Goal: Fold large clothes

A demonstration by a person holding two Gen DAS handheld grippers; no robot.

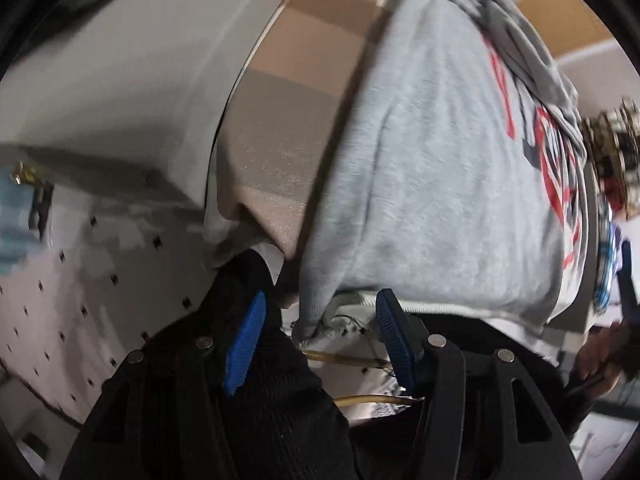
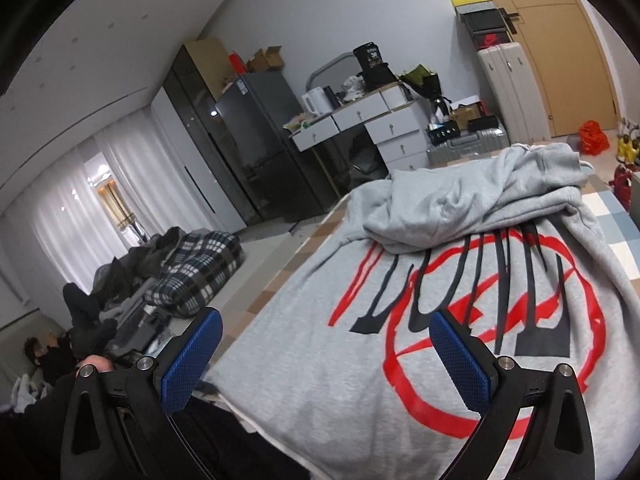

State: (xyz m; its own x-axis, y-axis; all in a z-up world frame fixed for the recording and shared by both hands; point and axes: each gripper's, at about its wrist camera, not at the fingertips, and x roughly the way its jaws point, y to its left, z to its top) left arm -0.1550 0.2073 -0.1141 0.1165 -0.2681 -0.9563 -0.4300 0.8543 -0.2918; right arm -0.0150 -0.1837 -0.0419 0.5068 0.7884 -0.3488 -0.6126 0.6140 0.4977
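Grey hoodie [image 2: 420, 360] lay spread on a bed [image 2: 616, 248] with a checked cover, print side up: red ring with dark lettering across it. Its upper part, hood and sleeves, was bunched in a heap [image 2: 480, 196] at the far end.

Right claw [image 2: 324, 354] hovered over the near part of the hoodie, jaws wide apart, nothing between the blue pads [image 2: 188, 364]; no contact with the cloth visible.

Left claw [image 1: 320, 336] pointed steeply down at the bed's edge, jaws about half open. The hoodie's hem corner [image 1: 316, 320] hung in the gap between the pads [image 1: 244, 348]; neither pad pressed on it. Dark fabric [image 1: 280, 400] lay beside the left pad. View blurred.

Background: fridge [image 2: 256, 136], white drawers [image 2: 384, 128], suitcase [image 2: 508, 92], plaid blanket [image 2: 200, 272] on the floor.
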